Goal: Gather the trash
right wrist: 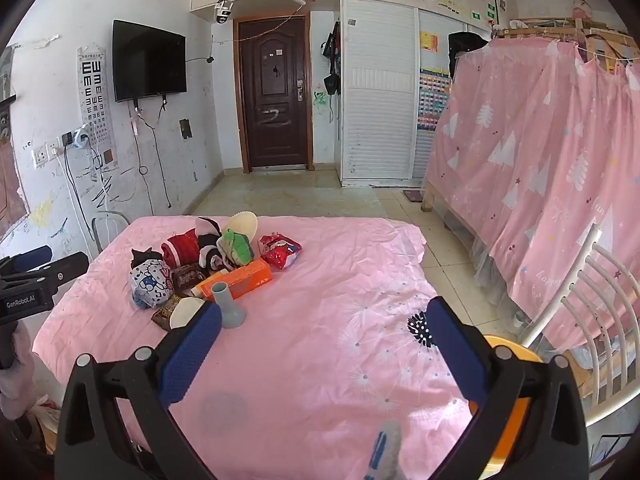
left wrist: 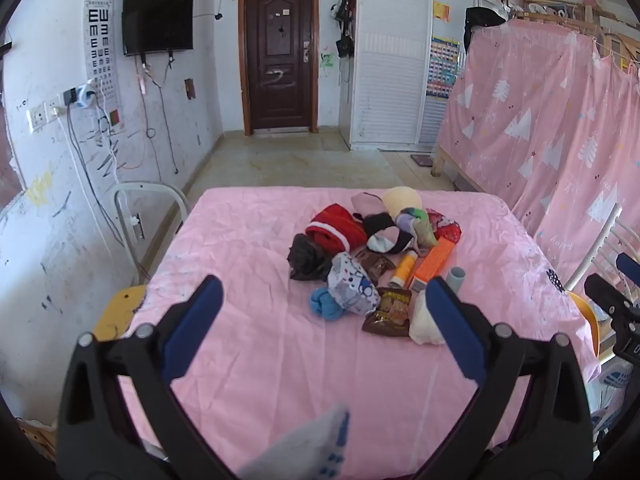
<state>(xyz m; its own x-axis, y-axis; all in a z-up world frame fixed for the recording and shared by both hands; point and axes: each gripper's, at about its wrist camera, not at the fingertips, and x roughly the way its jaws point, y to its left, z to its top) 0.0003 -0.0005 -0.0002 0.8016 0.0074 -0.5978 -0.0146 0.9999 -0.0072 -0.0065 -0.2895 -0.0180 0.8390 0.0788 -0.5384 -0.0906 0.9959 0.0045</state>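
A heap of trash and clothes lies on the pink-covered table (left wrist: 248,344). In it are a brown snack wrapper (left wrist: 390,312), an orange box (left wrist: 434,260), a yellow tube (left wrist: 404,268), a red foil bag (right wrist: 280,250), a black plastic bag (left wrist: 308,260), a white wad (left wrist: 426,320) and a grey cup (right wrist: 228,304). My left gripper (left wrist: 324,292) is open and empty, short of the heap. My right gripper (right wrist: 324,320) is open and empty over bare cloth (right wrist: 320,360), right of the heap. The orange box also shows in the right wrist view (right wrist: 240,278).
Socks, a red garment (left wrist: 336,226) and a printed cloth bundle (left wrist: 352,286) are mixed into the heap. A white chair (right wrist: 592,312) and an orange stool (right wrist: 516,400) stand at the table's right. A yellow stool (left wrist: 116,312) stands at its left. A pink curtain (right wrist: 540,160) hangs on the right.
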